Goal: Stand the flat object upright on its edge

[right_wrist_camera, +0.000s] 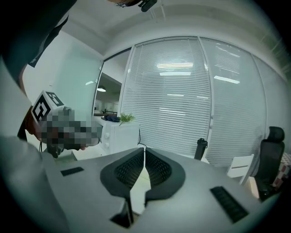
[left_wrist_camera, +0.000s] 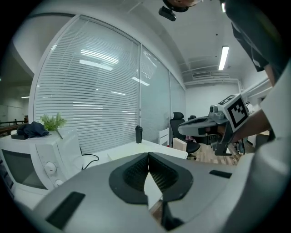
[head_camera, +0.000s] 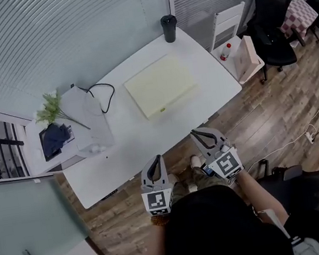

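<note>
A flat pale-yellow board (head_camera: 160,85) lies face down on the white table (head_camera: 126,143), toward its far right part. My left gripper (head_camera: 156,159) hangs at the table's near edge, shut and holding nothing. Over the floor just off the table's near right corner my right gripper (head_camera: 197,132) is shut too, with nothing in it. Both are well short of the board. In the left gripper view the jaws (left_wrist_camera: 148,154) meet tip to tip, the board (left_wrist_camera: 136,149) a pale strip beyond them. The right gripper view shows its jaws (right_wrist_camera: 144,149) closed as well.
A white microwave (head_camera: 85,126) with a cable, a plant (head_camera: 49,107) and a dark cloth stands at the table's left end. A black tumbler (head_camera: 169,28) stands at the far corner. Black office chairs (head_camera: 271,18) and a white side cabinet (head_camera: 237,53) sit to the right.
</note>
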Demonstrator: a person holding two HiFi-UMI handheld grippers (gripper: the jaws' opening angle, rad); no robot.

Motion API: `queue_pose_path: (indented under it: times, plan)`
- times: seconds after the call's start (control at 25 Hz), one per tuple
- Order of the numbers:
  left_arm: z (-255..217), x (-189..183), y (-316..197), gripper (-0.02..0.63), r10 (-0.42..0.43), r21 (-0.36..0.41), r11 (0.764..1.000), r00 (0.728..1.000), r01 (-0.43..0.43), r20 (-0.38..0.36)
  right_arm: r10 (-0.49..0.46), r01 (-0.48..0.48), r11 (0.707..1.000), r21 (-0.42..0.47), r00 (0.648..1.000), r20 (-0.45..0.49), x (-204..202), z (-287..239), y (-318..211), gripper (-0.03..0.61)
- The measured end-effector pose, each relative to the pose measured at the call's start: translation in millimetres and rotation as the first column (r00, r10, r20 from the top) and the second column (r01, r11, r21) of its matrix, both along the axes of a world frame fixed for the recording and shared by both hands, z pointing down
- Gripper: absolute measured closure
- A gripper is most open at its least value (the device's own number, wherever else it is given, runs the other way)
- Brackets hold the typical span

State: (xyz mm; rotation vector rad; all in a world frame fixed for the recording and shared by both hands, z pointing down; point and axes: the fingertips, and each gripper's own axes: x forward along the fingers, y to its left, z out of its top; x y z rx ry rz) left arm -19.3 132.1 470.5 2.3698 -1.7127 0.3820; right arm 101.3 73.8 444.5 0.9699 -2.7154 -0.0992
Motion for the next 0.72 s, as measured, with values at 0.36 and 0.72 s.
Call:
queue_pose_path:
  times: [0.36, 0.72]
  plan:
    - [2, 37, -21, 0.607, -0.035, -0.049, 0.998, 0.998, 0.037, 0.049, -0.040, 0.042, 0.997, -0.065, 0.999, 0.028, 34, 27, -43, 0.571]
    - [11, 30, -49, 0.607, -0.066, -0.069, 0.995, 0.997, 0.068, 0.038, -0.058, 0.059, 0.994, -0.089, 0.998, 0.018, 29, 39, -83, 0.571]
